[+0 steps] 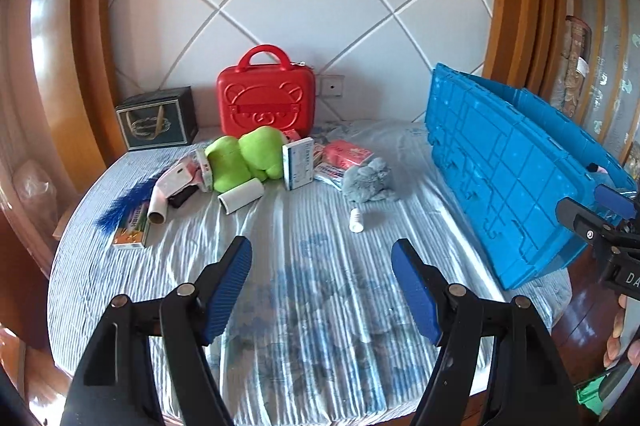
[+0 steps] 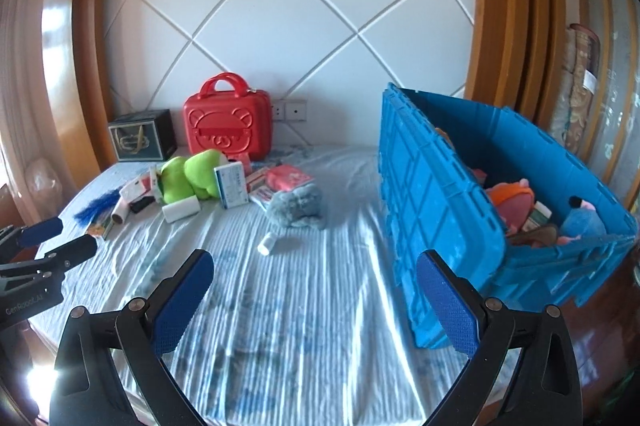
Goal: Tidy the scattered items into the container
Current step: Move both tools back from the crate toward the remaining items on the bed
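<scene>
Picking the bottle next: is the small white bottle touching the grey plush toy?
Apart: the left wrist view shows bedsheet between the small white bottle and the grey plush toy.

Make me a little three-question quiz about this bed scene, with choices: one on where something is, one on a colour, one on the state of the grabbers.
1. Where does the small white bottle lie?
A. inside the crate
B. alone on the sheet, in front of the grey plush
C. on top of the red case

2. What colour is the crate?
A. blue
B. yellow
C. black

3. How do both grippers stand?
A. shut on a toy
B. open and empty
C. shut on the sheet

Answers:
1 B: the bottle lies by itself on the sheet, just nearer than the grey plush.
2 A: the crate's walls are bright blue.
3 B: the left gripper and right gripper both show spread fingers with only sheet between them.
</scene>
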Demonstrator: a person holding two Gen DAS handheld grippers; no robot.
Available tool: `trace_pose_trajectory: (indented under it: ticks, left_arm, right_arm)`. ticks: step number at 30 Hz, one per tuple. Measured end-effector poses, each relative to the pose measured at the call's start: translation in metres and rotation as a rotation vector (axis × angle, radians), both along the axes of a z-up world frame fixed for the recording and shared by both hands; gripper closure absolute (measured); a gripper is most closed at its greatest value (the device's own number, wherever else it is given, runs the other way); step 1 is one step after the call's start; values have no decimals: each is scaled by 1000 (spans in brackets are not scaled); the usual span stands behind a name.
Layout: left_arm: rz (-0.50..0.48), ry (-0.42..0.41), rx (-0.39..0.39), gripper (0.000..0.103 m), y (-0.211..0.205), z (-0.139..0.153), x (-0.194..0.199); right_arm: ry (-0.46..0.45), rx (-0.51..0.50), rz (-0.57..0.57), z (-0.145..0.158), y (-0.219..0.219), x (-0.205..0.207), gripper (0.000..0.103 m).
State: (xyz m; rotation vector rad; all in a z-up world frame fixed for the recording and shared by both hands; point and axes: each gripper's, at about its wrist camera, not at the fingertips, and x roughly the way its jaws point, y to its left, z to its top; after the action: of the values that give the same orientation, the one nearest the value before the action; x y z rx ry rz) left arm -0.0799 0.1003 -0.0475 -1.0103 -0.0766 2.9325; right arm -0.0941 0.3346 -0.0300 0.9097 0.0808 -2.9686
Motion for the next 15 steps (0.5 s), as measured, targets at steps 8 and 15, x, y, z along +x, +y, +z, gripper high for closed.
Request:
trace_pose_trajectory:
  ticks: [8,15]
  left_arm:
    - [125,-72,-51,31,-38,-23,-40]
    - [185,-143,-77,31,-57,-47,-77]
  right_arm:
    - [-65,-41,96,-26,-29,-70,0]
    - [-121,-42,164,-53,-48,-126,0]
